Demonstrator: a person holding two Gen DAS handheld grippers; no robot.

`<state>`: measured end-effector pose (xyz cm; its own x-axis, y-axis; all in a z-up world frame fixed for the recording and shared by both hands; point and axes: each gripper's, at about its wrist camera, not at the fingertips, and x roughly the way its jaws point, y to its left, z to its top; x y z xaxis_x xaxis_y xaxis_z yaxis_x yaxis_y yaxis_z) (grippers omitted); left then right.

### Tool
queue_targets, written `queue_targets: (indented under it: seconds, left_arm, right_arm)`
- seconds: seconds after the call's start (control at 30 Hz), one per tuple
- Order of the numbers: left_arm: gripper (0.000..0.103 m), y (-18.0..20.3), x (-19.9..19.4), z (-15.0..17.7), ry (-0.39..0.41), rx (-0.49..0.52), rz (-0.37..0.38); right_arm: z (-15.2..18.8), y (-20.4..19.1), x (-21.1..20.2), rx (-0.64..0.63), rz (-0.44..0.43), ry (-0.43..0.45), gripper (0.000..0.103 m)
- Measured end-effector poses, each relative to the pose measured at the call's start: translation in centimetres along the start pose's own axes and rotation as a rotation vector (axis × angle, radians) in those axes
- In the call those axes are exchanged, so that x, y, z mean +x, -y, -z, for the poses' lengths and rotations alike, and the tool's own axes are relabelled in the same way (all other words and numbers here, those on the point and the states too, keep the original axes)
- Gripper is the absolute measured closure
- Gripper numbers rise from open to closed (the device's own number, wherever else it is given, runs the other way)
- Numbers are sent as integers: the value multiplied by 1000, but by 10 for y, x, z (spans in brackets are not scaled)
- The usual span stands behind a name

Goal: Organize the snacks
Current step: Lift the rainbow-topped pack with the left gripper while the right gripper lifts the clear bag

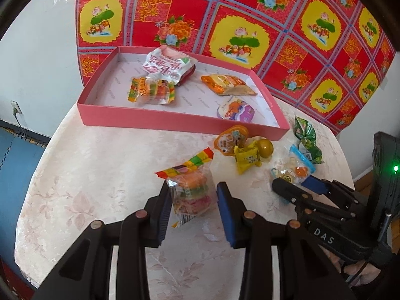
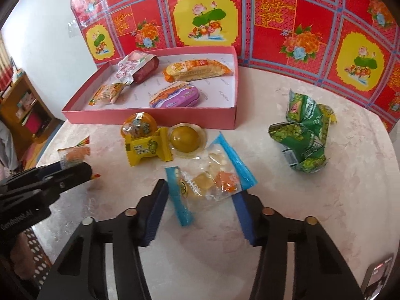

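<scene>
A pink box [image 1: 175, 121] [image 2: 150, 117] stands at the back of the round table and holds several snack packets. My left gripper [image 1: 192, 192] is open with its jaws either side of a clear rainbow-striped candy packet [image 1: 191, 187] lying on the table. My right gripper [image 2: 200, 190] [image 1: 297, 187] is open around a clear blue-edged candy bag [image 2: 210, 182] [image 1: 295, 171]. Loose on the table are an orange jelly cup [image 2: 138, 125], a yellow wrapped snack [image 2: 146, 147], a round yellow jelly [image 2: 186, 138] and a green packet [image 2: 305, 137].
The table [image 1: 100, 175] has a pale floral cloth and a curved edge. A red and yellow patterned sheet [image 1: 250, 12] hangs behind it. A wooden shelf [image 2: 22, 102] stands far left in the right wrist view.
</scene>
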<state>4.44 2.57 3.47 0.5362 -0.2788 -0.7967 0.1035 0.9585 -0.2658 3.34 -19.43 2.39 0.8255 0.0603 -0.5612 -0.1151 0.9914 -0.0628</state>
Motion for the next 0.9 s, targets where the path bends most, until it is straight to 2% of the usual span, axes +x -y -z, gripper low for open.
queue_targets:
  seconds: [0.43, 0.5, 0.6, 0.9]
  left_arm:
    - [66, -3, -3, 1, 6, -11, -32]
    - [66, -4, -4, 1, 9, -15, -37]
    - [66, -3, -7, 0, 17, -16, -41]
    - [66, -2, -11, 0, 36, -13, -48]
  right_arm:
    - [4, -1, 0, -46, 35, 33, 66]
    - [3, 2, 0, -36, 39, 35, 74]
    - [3, 9, -1, -4, 16, 36, 79]
    - [4, 12, -4, 23, -21, 40, 83]
